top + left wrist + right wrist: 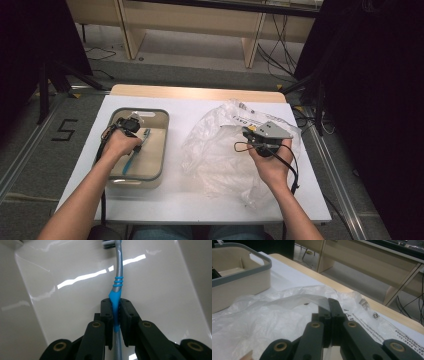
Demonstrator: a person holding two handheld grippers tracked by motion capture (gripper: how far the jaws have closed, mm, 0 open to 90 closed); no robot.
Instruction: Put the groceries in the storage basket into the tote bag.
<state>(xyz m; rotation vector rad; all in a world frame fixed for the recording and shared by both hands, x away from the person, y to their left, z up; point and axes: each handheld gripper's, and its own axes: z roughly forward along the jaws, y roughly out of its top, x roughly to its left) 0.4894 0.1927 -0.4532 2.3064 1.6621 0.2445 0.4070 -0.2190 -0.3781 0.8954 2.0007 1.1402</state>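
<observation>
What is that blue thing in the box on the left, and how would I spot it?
Start at the white table and find the beige bin with a grey rim on its left side. Inside it lies a toothbrush, its handle pinched between the left tongs. It is the slim blue-and-silver stick, unlike the crumpled clear plastic bag beside the bin.

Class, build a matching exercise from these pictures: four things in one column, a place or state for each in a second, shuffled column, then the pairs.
1. toothbrush
2. plastic bag
3. basket
4. right tool

A. crumpled on the white table
B. shut on a fold of thin plastic
C. clamped in the left tool
D. beige with a grey rim

Pairs: 1-C, 2-A, 3-D, 4-B
</observation>
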